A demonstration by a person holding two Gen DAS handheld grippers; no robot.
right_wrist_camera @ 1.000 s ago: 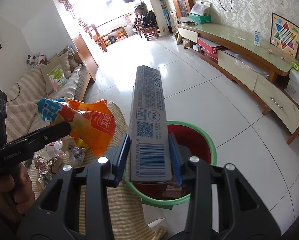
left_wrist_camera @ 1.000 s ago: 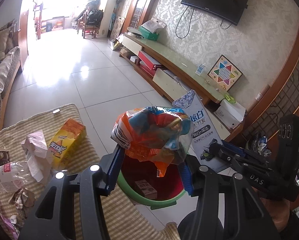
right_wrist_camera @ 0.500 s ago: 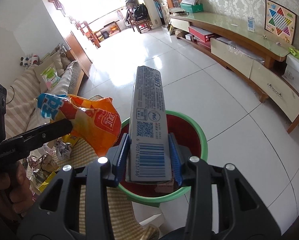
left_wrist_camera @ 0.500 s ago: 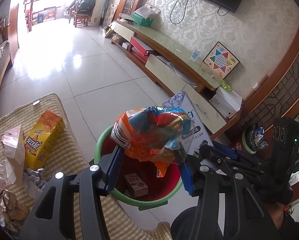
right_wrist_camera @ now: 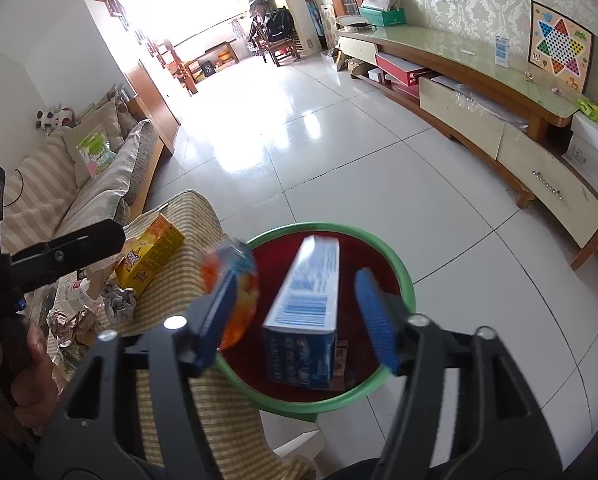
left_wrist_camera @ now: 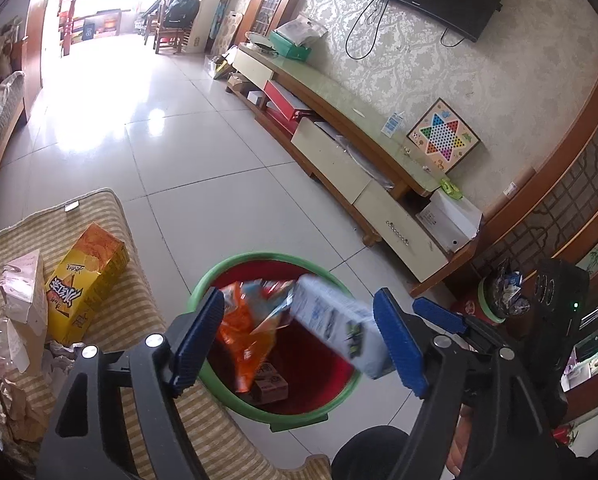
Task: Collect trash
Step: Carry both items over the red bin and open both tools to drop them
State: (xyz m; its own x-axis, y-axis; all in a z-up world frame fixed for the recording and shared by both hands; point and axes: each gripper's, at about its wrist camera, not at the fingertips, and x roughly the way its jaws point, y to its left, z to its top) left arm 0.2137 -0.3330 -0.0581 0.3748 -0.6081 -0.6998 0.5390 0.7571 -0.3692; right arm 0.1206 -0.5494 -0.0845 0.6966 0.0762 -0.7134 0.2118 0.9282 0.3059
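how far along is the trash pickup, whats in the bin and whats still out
Done: a small brown box lies in the green-rimmed bin.

In hand: both jaws have just been opening. The orange snack bag has left the left gripper and the blue-white carton the right gripper; both are dropping over the bin.

Left: the yellow box, the pale carton and crumpled paper on the striped cushion.

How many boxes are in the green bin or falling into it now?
2: a blue toothpaste box dropping between the open right gripper jaws, and a small brown box on the bin bottom. Others may be hidden under the orange bag.
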